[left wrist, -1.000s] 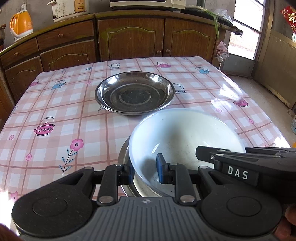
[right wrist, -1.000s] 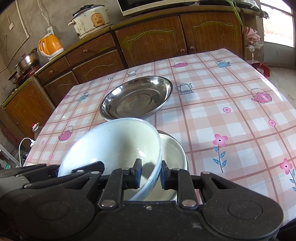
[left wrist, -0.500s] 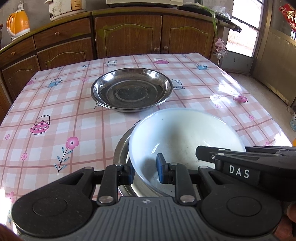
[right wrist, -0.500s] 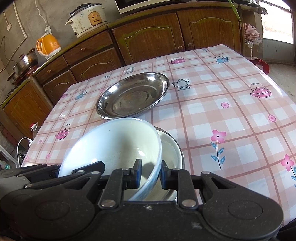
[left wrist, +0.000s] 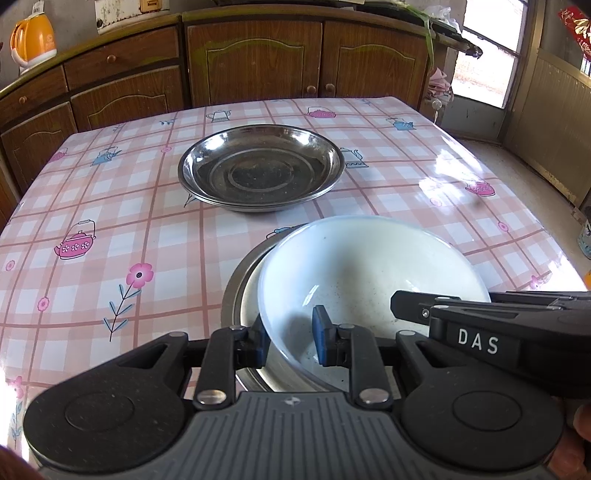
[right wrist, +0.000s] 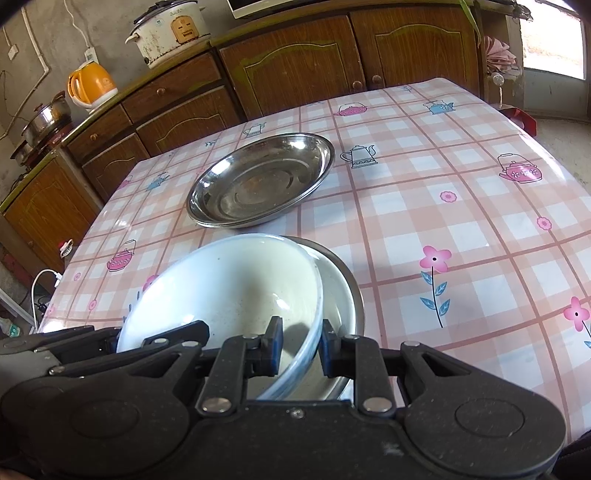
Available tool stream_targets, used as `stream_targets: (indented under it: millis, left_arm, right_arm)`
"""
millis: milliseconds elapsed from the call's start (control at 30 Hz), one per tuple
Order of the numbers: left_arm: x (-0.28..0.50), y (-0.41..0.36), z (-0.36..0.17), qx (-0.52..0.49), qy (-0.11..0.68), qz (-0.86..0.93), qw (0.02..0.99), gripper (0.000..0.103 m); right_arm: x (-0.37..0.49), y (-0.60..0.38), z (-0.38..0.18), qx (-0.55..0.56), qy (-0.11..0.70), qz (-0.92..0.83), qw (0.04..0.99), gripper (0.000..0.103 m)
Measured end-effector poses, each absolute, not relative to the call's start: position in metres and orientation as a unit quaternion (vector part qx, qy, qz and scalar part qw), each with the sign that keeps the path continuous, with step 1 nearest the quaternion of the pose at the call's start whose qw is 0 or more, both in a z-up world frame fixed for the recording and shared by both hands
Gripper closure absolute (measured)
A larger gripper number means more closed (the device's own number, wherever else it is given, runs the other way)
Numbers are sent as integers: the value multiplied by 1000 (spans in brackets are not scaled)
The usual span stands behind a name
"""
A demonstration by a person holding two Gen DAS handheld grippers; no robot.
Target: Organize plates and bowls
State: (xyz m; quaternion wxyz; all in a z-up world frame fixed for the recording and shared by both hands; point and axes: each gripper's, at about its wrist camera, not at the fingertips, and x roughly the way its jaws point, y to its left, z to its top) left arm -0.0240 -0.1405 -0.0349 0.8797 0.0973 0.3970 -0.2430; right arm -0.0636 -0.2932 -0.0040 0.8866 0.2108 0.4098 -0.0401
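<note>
A white bowl hangs tilted over a steel bowl that stands near the table's front edge. My left gripper is shut on the white bowl's near left rim, one blue pad inside and one outside. My right gripper is shut on the same bowl's right rim. In the left wrist view the right gripper reaches in from the right. A stack of shallow steel plates sits further back at the table's middle.
The table wears a pink checked cloth with teapots and flowers. Wooden cabinets line the far wall, with an orange kettle and a rice cooker on top. A doorway is at the right.
The view has drawn back slightly, so the plates and table sit lower in the frames. Both grippers keep their hold on the white bowl over the steel bowl.
</note>
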Motion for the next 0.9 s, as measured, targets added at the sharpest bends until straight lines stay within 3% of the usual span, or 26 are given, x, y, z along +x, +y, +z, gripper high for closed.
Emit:
stream_targets:
  millis: [200, 767, 900]
  left_arm:
    - [-23, -139, -38, 85, 403, -248, 877, 79]
    - [-24, -139, -39, 89, 404, -247, 876, 76]
    - [-22, -138, -39, 89, 407, -240, 877, 76]
  right_arm:
    - [-63, -293, -3, 211, 413, -38, 885, 70]
    - [-69, -303, 11, 233, 421, -39, 876, 70]
    - [-74, -307, 27, 211, 395, -47, 893, 62]
